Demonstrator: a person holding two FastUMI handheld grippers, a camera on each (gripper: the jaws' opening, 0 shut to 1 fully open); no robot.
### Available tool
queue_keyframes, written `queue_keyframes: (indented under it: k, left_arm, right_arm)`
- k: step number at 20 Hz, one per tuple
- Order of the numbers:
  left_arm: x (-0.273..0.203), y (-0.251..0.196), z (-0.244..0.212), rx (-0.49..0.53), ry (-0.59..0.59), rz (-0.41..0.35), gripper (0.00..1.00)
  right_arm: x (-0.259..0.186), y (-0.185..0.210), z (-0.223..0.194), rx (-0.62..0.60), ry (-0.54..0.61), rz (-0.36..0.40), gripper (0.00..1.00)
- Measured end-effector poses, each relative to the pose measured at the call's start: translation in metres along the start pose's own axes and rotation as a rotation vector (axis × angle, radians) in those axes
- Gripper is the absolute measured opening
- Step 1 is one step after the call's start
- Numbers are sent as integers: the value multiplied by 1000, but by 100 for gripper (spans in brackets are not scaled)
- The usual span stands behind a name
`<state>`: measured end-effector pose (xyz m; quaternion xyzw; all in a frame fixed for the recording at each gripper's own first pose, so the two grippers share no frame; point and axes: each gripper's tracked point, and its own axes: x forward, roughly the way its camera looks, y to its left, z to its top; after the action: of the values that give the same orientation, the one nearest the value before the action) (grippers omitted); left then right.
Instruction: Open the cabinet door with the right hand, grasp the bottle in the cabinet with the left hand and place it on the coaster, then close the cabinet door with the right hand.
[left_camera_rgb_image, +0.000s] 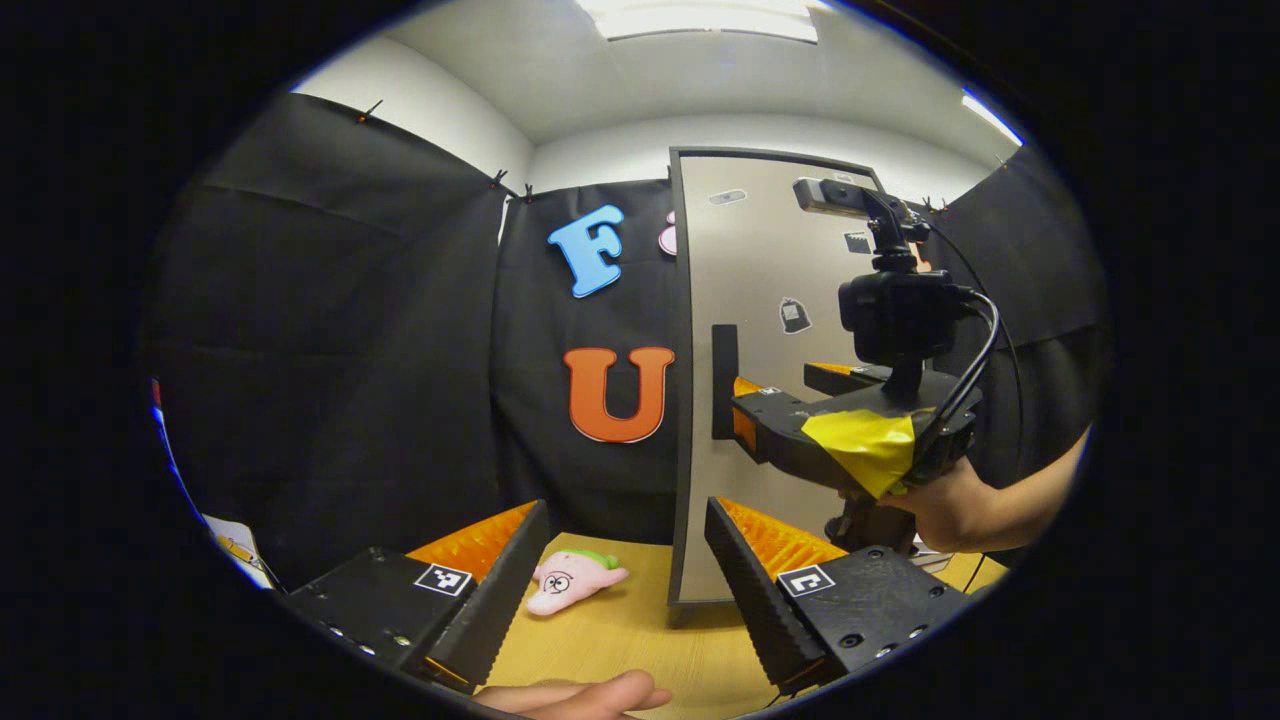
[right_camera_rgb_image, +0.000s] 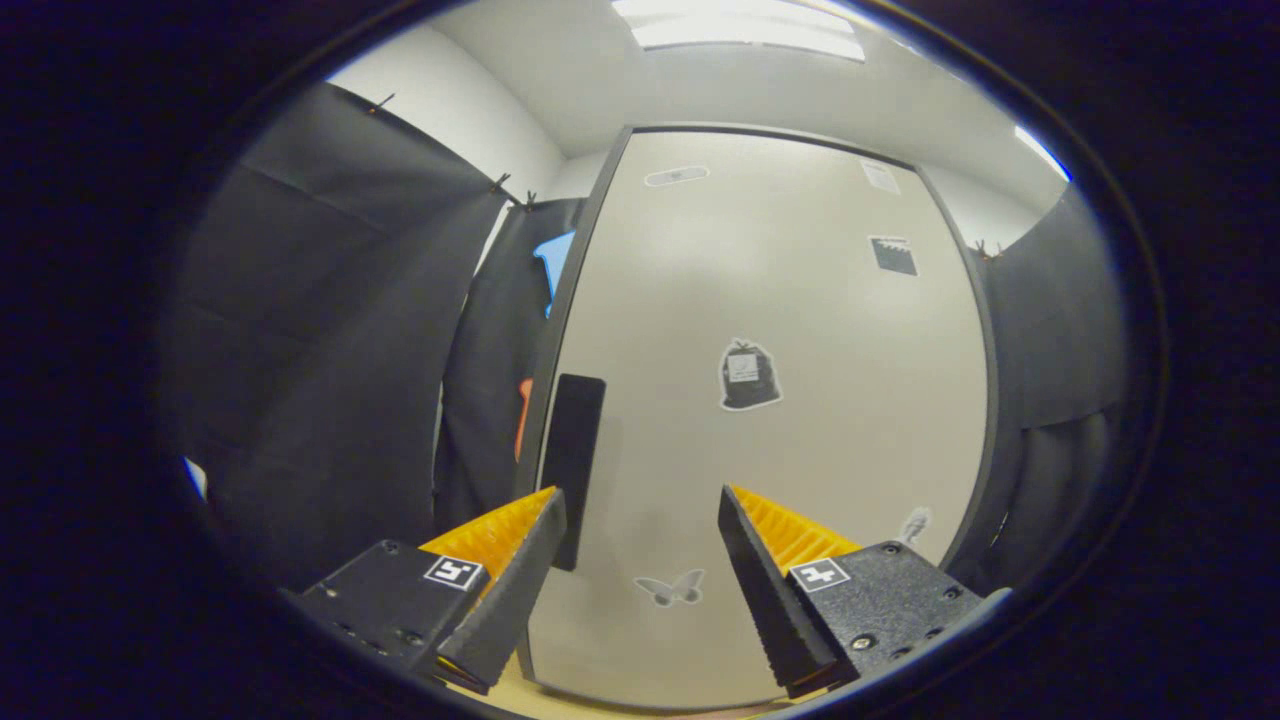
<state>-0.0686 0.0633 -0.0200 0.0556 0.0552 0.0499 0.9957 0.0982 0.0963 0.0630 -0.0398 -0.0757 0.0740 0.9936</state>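
Black-draped booth, pale grey cabinet door (right_camera_rgb_image: 760, 400) shut: wide-open, empty right gripper (right_camera_rgb_image: 640, 560) must close on black handle (right_camera_rgb_image: 572, 470) at ten o'clock; left gripper (left_camera_rgb_image: 625, 570) gapes empty.

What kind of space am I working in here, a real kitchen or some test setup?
Most likely a test booth, not a kitchen. Black cloth hangs as walls, clipped at the top. A lone pale cabinet door with stickers and a dark handle stands on a wooden table, where a pink plush toy lies.
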Motion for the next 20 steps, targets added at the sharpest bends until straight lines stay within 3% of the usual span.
queue_keyframes:
  k: [3, 5, 7, 8, 9, 10, 14, 17, 20]
  left_arm:
    - [-3, 26, -7, 17, 26, 57, 95]
    - [-5, 30, -6, 2, 30, 66, 95]
    - [-5, 30, -2, -1, 17, 64, 95]
    - [-6, 34, 0, 2, 14, 66, 95]
    - [-5, 36, -3, 3, 18, 66, 95]
    - [-5, 39, -7, -2, 24, 63, 95]
    - [0, 37, -13, -33, 40, 39, 95]
    - [3, 32, -14, 23, 38, 19, 95]
    - [8, 34, -21, 30, 50, 1, 95]
  right_arm:
    - [20, 20, 5, -18, -18, 9, 96]
    - [33, 27, -2, -101, 19, -5, 94]
    - [40, 40, -23, -170, 123, 33, 81]
    - [45, 39, -25, -199, 124, 15, 64]
    - [42, 33, -24, -209, 119, 9, 58]
    - [43, 33, -25, -195, 129, 15, 47]
    - [36, 37, -30, -56, 228, 86, 35]
    - [22, 41, -31, 19, 295, 131, 30]
    - [-7, 44, -25, -20, 303, 204, 27]
